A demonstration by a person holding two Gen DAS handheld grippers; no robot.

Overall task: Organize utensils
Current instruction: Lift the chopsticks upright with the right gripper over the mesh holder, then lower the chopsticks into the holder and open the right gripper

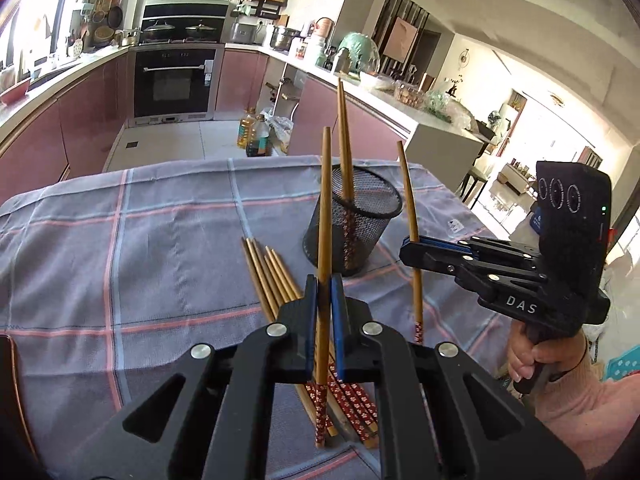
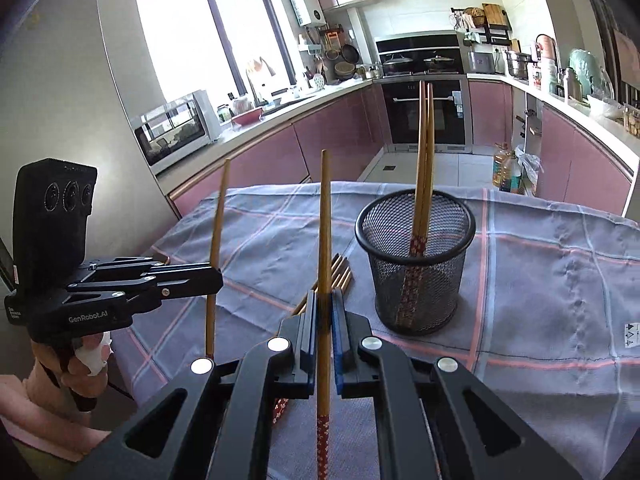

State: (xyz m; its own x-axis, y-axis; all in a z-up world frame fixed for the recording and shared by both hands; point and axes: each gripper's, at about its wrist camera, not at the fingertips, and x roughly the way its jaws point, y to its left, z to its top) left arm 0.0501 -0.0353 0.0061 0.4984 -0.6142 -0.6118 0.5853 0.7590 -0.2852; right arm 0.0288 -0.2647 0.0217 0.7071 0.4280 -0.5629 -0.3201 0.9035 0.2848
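My left gripper [image 1: 324,285] is shut on a wooden chopstick [image 1: 325,200] that stands upright, its red patterned end pointing down. My right gripper [image 2: 325,300] is shut on a second upright chopstick [image 2: 325,216]. Each gripper shows in the other's view, the right gripper [image 1: 412,249] right of the cup and the left gripper [image 2: 214,276] at the left. A black mesh cup [image 2: 416,280] stands on the cloth just beyond both grippers. Two chopsticks [image 2: 424,148] lean inside it. Several more chopsticks [image 1: 268,272] lie on the cloth below my left gripper.
A grey checked cloth [image 2: 540,280] covers the table. Beyond its far edge are the kitchen floor, oil bottles [image 1: 254,132] and pink cabinets [image 2: 320,140]. A hand [image 1: 532,360] grips the right tool's handle, another hand [image 2: 88,364] the left.
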